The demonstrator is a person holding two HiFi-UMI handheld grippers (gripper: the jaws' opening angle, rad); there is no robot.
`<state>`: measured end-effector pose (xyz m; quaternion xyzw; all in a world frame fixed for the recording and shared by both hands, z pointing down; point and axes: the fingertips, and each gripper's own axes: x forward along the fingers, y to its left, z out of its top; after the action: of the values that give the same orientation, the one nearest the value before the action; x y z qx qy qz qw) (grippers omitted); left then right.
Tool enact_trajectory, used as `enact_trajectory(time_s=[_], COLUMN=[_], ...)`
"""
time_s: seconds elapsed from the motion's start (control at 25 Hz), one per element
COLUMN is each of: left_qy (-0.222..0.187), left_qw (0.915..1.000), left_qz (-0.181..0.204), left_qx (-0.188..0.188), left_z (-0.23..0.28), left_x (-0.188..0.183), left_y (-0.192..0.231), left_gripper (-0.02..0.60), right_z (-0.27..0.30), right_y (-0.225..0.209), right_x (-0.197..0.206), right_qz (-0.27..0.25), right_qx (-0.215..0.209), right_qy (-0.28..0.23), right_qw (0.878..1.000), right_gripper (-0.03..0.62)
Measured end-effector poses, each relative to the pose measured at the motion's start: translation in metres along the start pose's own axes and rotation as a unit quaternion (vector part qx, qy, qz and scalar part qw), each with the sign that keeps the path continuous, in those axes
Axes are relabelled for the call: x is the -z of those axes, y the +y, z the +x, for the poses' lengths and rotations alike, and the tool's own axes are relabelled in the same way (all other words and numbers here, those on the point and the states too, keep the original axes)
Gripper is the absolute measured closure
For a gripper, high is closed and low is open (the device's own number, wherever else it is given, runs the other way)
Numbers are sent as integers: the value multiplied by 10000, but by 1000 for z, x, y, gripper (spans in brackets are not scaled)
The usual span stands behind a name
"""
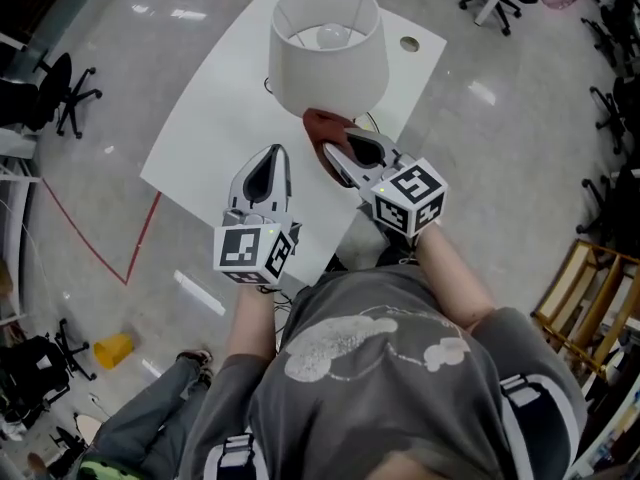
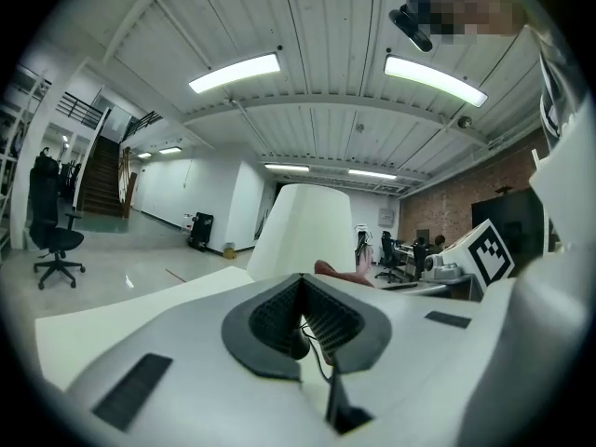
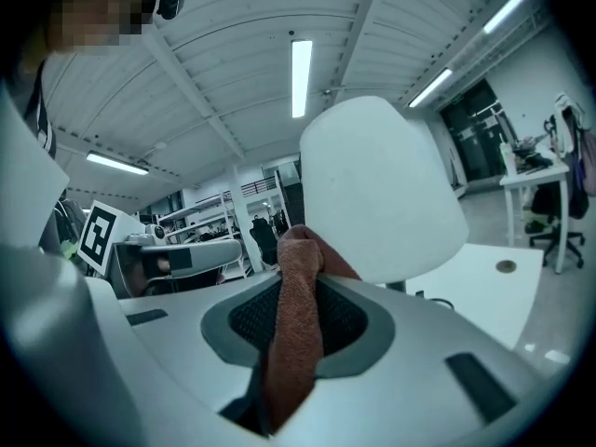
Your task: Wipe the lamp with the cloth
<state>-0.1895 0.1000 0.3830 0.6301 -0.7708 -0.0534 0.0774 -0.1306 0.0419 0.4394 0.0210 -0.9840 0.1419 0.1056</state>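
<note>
1. Head view: lamp (image 1: pixel 328 53) stands upright toward the far side of the white surface (image 1: pixel 200 138).
2. Red-brown cloth (image 1: pixel 318 126) sits at the shade's lower near edge. Contact looks likely but isn't certain.
3. Fingers of right gripper (image 1: pixel 338 146) are clenched on the cloth.
4. Fingers of left gripper (image 1: pixel 275 158) are pressed together and empty, near the lamp.
5. Judgement: wiping is barely started at best, and nearly the whole shade is left.

Left gripper's (image 2: pixel 303 281) jaws together before lamp (image 2: pixel 307 231)
</note>
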Motion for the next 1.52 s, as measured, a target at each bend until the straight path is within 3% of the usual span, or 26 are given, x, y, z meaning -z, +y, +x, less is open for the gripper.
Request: enact_trajectory(time_s=[0.16,0.36,0.76,0.88,1.04,1.2,1.32,1.52], left_qy=[96,134,-303,-313,-350,-354,-321,-127], left_qw=[9998,9996,9989,9984,9978,9976,9984,9990], left_qz=[-91,-10,333,464,502,498,425,302], left_qx=[114,253,87,-20,-242,-322,-201,317], left_z=[-12,-22,1,6,3,2,8,18], left_x=[10,12,-37,-52,-77,-83,-78,-67], left_y=[-3,2,-13,-14,-1,7,17,46], left_gripper=[574,574,574,574,574,574,574,574], right_z=[-5,-6,-25,-25,-23,-17,-3,31], right_y=[7,23,20,21,33,35,36,42], right_x=[8,-13,-87,-107,-142,-157,-148,-128], right_qz=[76,12,-195,-181,-539,-359,-378,-299], right_qx=[147,190,-124,-241,-172,-289,-190,204], right_qy=[-13,-349,-1103,-1274,-1356,-1542,-1369,-1170], right_qw=[9999,9992,9936,9914,9891,9870,9897,9925], right_gripper=[508,508,508,508,508,508,508,508])
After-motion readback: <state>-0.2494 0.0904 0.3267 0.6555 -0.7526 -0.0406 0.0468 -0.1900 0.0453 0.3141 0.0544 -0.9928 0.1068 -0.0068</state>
